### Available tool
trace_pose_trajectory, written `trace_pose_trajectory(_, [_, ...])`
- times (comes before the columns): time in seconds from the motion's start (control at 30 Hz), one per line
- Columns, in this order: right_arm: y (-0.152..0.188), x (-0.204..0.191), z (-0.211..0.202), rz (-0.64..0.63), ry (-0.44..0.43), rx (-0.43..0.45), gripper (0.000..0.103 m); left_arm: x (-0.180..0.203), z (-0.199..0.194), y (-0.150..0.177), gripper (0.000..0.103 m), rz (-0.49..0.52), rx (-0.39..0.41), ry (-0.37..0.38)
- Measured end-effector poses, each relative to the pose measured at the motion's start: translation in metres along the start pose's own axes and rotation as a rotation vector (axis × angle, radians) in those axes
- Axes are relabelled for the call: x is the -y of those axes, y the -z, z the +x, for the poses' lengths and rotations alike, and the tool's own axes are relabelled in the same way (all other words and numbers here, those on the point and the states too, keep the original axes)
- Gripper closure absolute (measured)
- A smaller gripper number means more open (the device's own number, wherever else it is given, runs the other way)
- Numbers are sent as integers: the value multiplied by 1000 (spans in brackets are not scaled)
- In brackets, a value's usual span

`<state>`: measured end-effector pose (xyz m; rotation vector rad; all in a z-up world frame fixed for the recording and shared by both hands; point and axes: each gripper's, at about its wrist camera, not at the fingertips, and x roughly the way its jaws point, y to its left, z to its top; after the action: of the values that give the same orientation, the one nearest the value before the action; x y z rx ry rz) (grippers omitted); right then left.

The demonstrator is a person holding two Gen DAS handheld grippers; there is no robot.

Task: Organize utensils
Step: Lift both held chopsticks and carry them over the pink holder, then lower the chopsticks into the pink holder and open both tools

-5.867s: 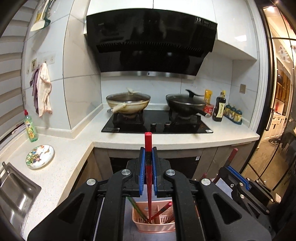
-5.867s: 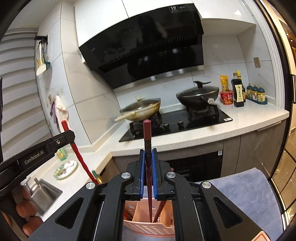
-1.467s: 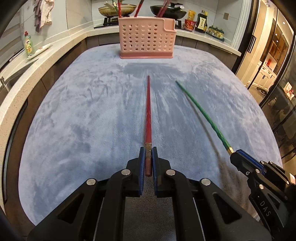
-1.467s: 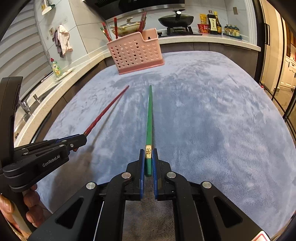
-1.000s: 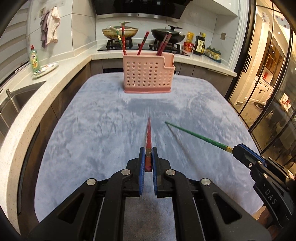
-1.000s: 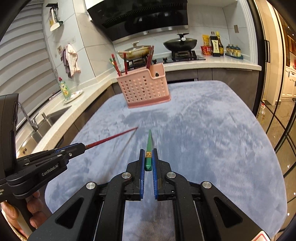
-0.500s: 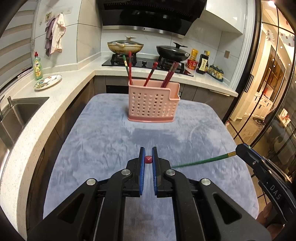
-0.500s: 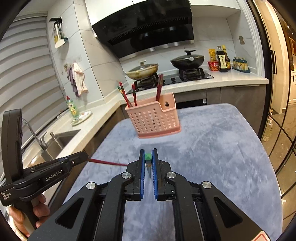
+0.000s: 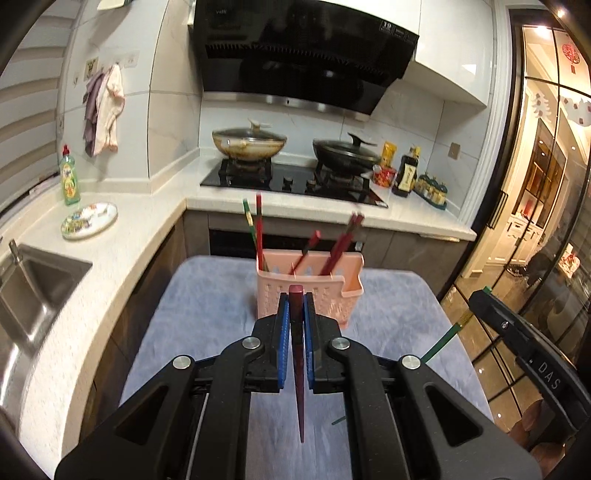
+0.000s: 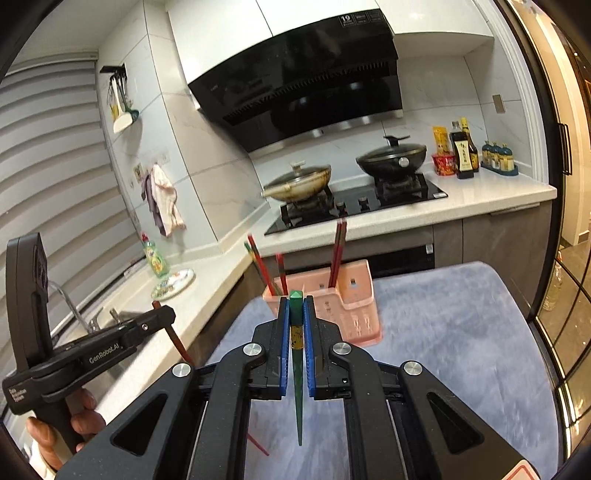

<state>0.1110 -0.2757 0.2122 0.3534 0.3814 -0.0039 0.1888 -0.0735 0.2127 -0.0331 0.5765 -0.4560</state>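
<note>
Both chopsticks lifted off mat; left gripper (image 9: 295,325) clamps red chopstick (image 9: 297,369), right gripper (image 10: 296,328) green chopstick (image 10: 297,369).

You see pink perforated plastic basket (image 9: 325,295), matt; grey-blue cloth mat (image 10: 461,332), fuzzy nap; glossy black hood (image 9: 295,55); speckled stone counter (image 9: 122,258); brushed steel sink (image 9: 33,284); ribbed blue pads (image 9: 283,343).

A white speckled stone countertop (image 9: 122,254) runs in an L along pale marble-tiled walls (image 10: 207,147). A black angled range hood (image 9: 303,51) hangs over a black glass hob (image 9: 291,182), under white upper cabinets (image 10: 321,14). A stainless steel sink (image 9: 33,291) sits at the left, below grey slatted blinds (image 10: 55,177). Dark-framed glass doors (image 9: 546,206) glow with warm light at the right. A grey-blue plush cloth (image 10: 461,325) covers the near table.
</note>
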Motion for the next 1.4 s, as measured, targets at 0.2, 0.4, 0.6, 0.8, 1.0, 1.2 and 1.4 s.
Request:
trace_pose_trajectory(0.2, [-62,1,28,20,-14,114,96,-3,9,-63,96,-12,139,-32])
trace_pose_trajectory(0.4, [-107,0,59,21,-7,194,96,-4,27,-110,96,-10,231,-70])
trace_pose_trajectory(0.6, [-121,8,94,24,27,196,96,-5,59,-131,96,6,265,-88])
trace_pose_trajectory(0.8, [-103,23,137,30,46,113,96,-7,99,-124,96,21,226,-96])
trace_pose_trajectory(1.0, [-77,29,167,17,64,42,96,-15,129,-107,96,16,171,-82])
trace_pose_trajectory(1.2, [-59,31,184,-1,82,-8,94,-18,146,-92,94,28,133,-92])
trace_pose_trajectory(1.4, [-56,24,172,-28,96,16,76,-18,144,-83,51,36,138,-107])
